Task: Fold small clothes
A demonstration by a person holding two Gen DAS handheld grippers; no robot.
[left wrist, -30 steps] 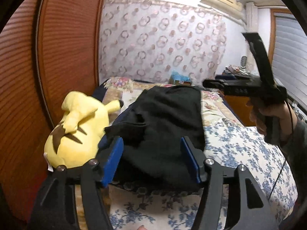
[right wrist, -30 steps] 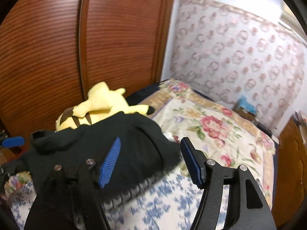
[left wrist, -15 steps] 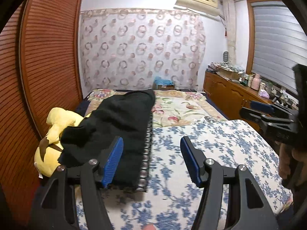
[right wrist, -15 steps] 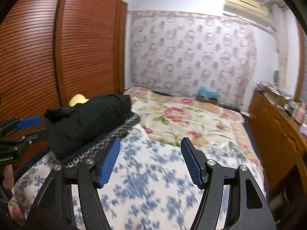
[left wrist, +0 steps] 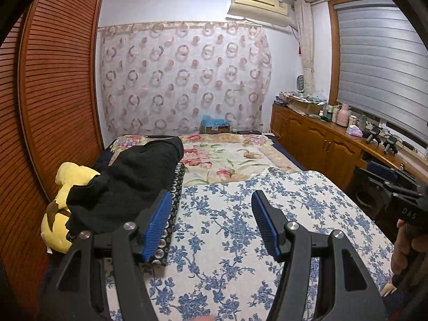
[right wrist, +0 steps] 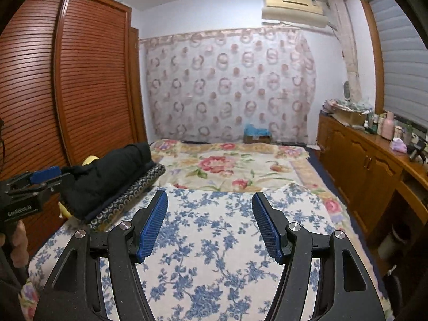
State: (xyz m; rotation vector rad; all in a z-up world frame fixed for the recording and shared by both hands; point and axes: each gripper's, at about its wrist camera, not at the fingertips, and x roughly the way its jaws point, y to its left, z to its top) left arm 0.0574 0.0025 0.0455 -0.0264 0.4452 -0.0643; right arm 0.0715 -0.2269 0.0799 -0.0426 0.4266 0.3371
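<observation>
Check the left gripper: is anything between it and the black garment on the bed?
Nothing visible blocks it. The left gripper is open and empty, and the black garment lies ahead to its left on a patterned cushion, partly draped over the yellow plush toy.

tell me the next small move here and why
Probably swing the left tool back toward the black garment heaped against the yellow plush toy at the bed's left edge. Both the left and right tool stand open and empty over bare blue floral bedspread, with nothing there to fold.
</observation>
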